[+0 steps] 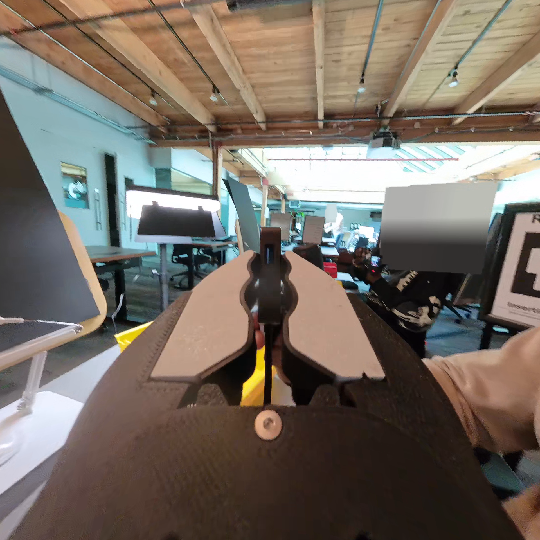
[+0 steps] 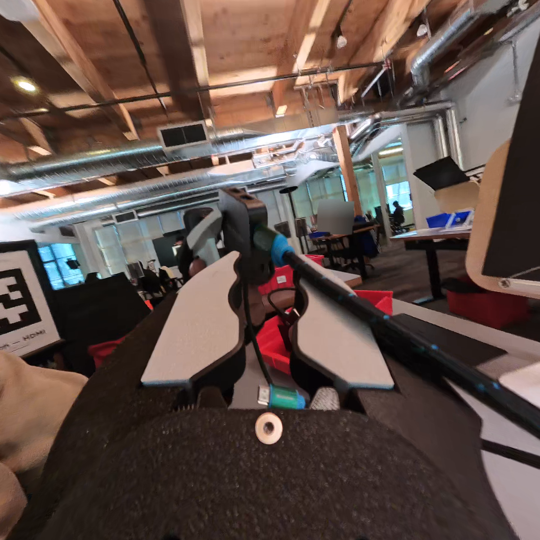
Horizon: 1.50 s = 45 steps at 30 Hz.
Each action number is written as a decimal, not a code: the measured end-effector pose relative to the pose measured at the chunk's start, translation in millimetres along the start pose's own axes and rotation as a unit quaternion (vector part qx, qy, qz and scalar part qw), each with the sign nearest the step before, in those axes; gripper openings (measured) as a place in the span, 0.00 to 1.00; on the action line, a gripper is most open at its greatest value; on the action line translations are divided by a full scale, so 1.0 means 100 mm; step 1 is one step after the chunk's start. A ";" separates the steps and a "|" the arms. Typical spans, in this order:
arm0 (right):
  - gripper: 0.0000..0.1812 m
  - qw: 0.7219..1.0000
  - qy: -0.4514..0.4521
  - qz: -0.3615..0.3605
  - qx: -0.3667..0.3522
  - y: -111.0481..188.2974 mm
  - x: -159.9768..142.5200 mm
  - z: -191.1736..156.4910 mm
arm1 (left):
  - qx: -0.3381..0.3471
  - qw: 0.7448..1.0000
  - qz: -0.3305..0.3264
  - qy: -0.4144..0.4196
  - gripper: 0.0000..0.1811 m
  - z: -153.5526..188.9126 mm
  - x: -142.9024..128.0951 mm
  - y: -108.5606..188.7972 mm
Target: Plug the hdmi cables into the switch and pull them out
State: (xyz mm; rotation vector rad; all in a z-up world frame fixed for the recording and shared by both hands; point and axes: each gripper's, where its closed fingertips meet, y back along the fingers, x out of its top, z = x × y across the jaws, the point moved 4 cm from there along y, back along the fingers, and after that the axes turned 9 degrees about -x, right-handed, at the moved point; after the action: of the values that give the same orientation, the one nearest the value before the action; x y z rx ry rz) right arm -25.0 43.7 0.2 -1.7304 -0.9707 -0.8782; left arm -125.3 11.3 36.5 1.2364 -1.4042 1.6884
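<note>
So the left gripper (image 1: 269, 263) has its fingers pinching the black switch (image 1: 269, 280), holding it up in the air well above the counter (image 2: 508, 391), narrow edge toward the camera with its thin tail cord hanging straight down between the fingers. In the right wrist view you can see the same switch (image 2: 248, 233) from the side, with one braided hdmi cable (image 2: 380, 318) already seated in it, its green-and-blue plug (image 2: 270, 239) sticking out to the right and the cable running back toward the near right.

The right gripper (image 2: 270, 268) has its fingers spread, nothing in them as far as I can tell; the cable just crosses over the right finger. A second green plug (image 2: 285, 399) lies low, near the base of the fingers, though I can't tell if it rests on the counter or hangs.

My take: the plugged cable is the one to pull next. Grab the plug body, not the braid, close on its flat sides, and pull straight along the port axis. Keep the left grip firm so the switch doesn't twist out.
</note>
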 end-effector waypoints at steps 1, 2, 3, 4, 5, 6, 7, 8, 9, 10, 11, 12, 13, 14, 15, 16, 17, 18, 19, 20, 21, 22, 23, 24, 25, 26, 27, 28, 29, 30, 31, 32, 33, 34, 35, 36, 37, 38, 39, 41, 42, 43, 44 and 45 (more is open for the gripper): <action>0.14 1.000 -0.001 -0.006 0.014 0.00 0.00 0.01 | -0.005 1.000 -0.013 0.008 0.08 -0.01 -0.06 0.00; 0.12 0.999 0.003 -0.018 0.026 0.02 0.00 0.02 | -0.007 0.999 -0.027 0.016 0.08 -0.04 -0.13 0.00; 0.11 0.999 0.012 -0.025 0.034 0.05 0.00 0.03 | -0.017 0.999 -0.041 0.028 0.08 -0.05 -0.20 -0.01; 0.10 0.999 0.025 -0.024 0.039 0.09 0.02 0.04 | -0.031 0.997 -0.055 0.047 0.08 -0.05 -0.26 -0.02; 0.09 0.998 0.037 -0.028 0.045 0.14 0.03 0.04 | -0.042 0.995 -0.063 0.064 0.08 -0.06 -0.31 -0.03; 0.08 0.997 0.048 -0.039 0.050 0.18 0.03 0.04 | -0.049 0.994 -0.065 0.073 0.08 -0.06 -0.35 -0.04; 0.08 0.995 0.061 -0.051 0.054 0.21 0.05 0.03 | -0.053 0.993 -0.066 0.081 0.08 -0.06 -0.39 -0.06; 0.07 0.994 0.077 -0.063 0.055 0.24 0.06 0.03 | -0.057 0.991 -0.071 0.094 0.08 -0.06 -0.42 -0.07; 0.07 0.992 0.092 -0.076 0.052 0.27 0.08 0.03 | -0.061 0.989 -0.079 0.110 0.09 -0.06 -0.46 -0.08; 0.07 0.989 0.103 -0.090 0.049 0.29 0.08 0.02 | -0.067 0.986 -0.089 0.121 0.09 -0.06 -0.50 -0.09; 0.07 0.987 0.111 -0.102 0.048 0.31 0.09 0.01 | -0.071 0.985 -0.098 0.122 0.09 -0.04 -0.53 -0.09; 0.07 0.986 0.115 -0.109 0.048 0.32 0.10 0.00 | -0.074 0.985 -0.108 0.113 0.10 -0.02 -0.56 -0.10; 0.07 0.986 0.114 -0.114 0.047 0.32 0.09 -0.01 | -0.075 0.984 -0.122 0.102 0.13 0.01 -0.60 -0.11; 0.07 0.985 0.111 -0.120 0.048 0.31 0.09 -0.03 | -0.076 0.983 -0.139 0.091 0.17 0.04 -0.63 -0.13; 0.07 0.985 0.106 -0.126 0.056 0.30 0.06 -0.05 | -0.074 0.982 -0.153 0.079 0.18 0.06 -0.66 -0.16; 0.07 0.984 0.100 -0.135 0.066 0.29 0.03 -0.09 | -0.072 0.983 -0.157 0.064 0.14 0.08 -0.67 -0.18; 0.07 0.982 0.098 -0.148 0.068 0.27 -0.02 -0.11 | -0.077 0.984 -0.154 0.053 0.10 0.12 -0.67 -0.19; 0.07 0.981 0.098 -0.154 0.071 0.25 -0.06 -0.13 | -0.085 0.983 -0.153 0.052 0.09 0.14 -0.66 -0.19; 0.07 0.981 0.091 -0.152 0.075 0.24 -0.06 -0.14 | -0.094 0.982 -0.153 0.058 0.08 0.15 -0.64 -0.18; 0.07 0.981 0.082 -0.156 0.075 0.23 -0.07 -0.14 | -0.092 0.981 -0.158 0.060 0.08 0.15 -0.64 -0.18; 0.07 0.982 0.079 -0.157 0.071 0.23 -0.07 -0.13 | -0.086 0.982 -0.161 0.056 0.08 0.14 -0.64 -0.17; 0.08 0.983 0.080 -0.151 0.069 0.23 -0.07 -0.12 | -0.081 0.983 -0.158 0.049 0.08 0.14 -0.63 -0.18; 0.08 0.985 0.081 -0.139 0.068 0.24 -0.05 -0.11 | -0.076 0.984 -0.150 0.049 0.08 0.13 -0.61 -0.18; 0.09 0.987 0.075 -0.126 0.067 0.25 -0.02 -0.09 | -0.075 0.985 -0.142 0.057 0.08 0.11 -0.59 -0.17; 0.10 0.989 0.066 -0.115 0.071 0.27 0.02 -0.08 | -0.077 0.986 -0.134 0.066 0.08 0.10 -0.58 -0.16; 0.10 0.990 0.060 -0.108 0.075 0.28 0.05 -0.07 | -0.078 0.986 -0.131 0.074 0.08 0.08 -0.57 -0.14; 0.11 0.990 0.060 -0.101 0.074 0.29 0.07 -0.07 | -0.078 0.986 -0.129 0.078 0.08 0.07 -0.57 -0.13; 0.11 0.990 0.066 -0.101 0.068 0.29 0.06 -0.06 | -0.080 0.985 -0.128 0.081 0.08 0.07 -0.58 -0.13; 0.11 0.990 0.074 -0.105 0.066 0.28 0.04 -0.06 | -0.084 0.985 -0.126 0.086 0.08 0.07 -0.58 -0.13; 0.10 0.988 0.081 -0.110 0.066 0.27 0.01 -0.07 | -0.088 0.984 -0.126 0.091 0.08 0.07 -0.60 -0.14; 0.09 0.988 0.086 -0.109 0.064 0.25 -0.01 -0.08 | -0.091 0.983 -0.129 0.093 0.08 0.08 -0.62 -0.15; 0.07 0.989 0.091 -0.101 0.062 0.25 -0.01 -0.08 | -0.093 0.983 -0.127 0.094 0.08 0.09 -0.63 -0.16; 0.07 0.989 0.087 -0.096 0.070 0.25 0.00 -0.09 | -0.095 0.983 -0.125 0.097 0.08 0.10 -0.62 -0.17; 0.06 0.989 0.079 -0.097 0.076 0.26 0.00 -0.09 | -0.094 0.983 -0.126 0.096 0.08 0.10 -0.62 -0.17; 0.06 0.989 0.078 -0.097 0.077 0.26 0.00 -0.08 | -0.093 0.983 -0.125 0.093 0.08 0.10 -0.62 -0.17; 0.06 0.989 0.079 -0.095 0.077 0.26 0.01 -0.09 | -0.094 0.984 -0.121 0.094 0.08 0.10 -0.61 -0.17; 0.06 0.989 0.080 -0.092 0.079 0.26 0.01 -0.10 | -0.097 0.984 -0.116 0.098 0.08 0.10 -0.60 -0.17; 0.06 0.990 0.078 -0.089 0.082 0.25 0.02 -0.11 | -0.100 0.984 -0.111 0.100 0.08 0.11 -0.59 -0.18; 0.06 0.989 0.075 -0.087 0.089 0.26 0.02 -0.12 | -0.103 0.984 -0.110 0.096 0.08 0.13 -0.58 -0.18; 0.06 0.988 0.070 -0.082 0.111 0.30 0.05 -0.12 | -0.094 0.985 -0.120 0.079 0.08 0.17 -0.57 -0.23; 0.06 0.987 0.067 -0.076 0.123 0.33 0.07 -0.11 | -0.087 0.986 -0.124 0.071 0.08 0.18 -0.57 -0.26; 0.07 0.987 0.062 -0.066 0.132 0.36 0.09 -0.09 | -0.083 0.988 -0.109 0.068 0.08 0.19 -0.52 -0.26; 0.07 0.991 0.041 -0.017 0.127 0.45 0.24 -0.02 | -0.079 0.992 -0.056 0.080 0.08 0.15 -0.36 -0.18; 0.06 0.992 0.012 0.033 0.123 0.61 0.44 0.11 | -0.070 0.993 -0.008 0.091 0.08 0.07 -0.16 -0.03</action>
State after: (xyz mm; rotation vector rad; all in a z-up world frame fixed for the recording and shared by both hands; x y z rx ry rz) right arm 49.7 48.4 12.8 -1.5290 -0.9581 -0.7040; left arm -115.3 7.3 23.0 0.9872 -1.3731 1.6191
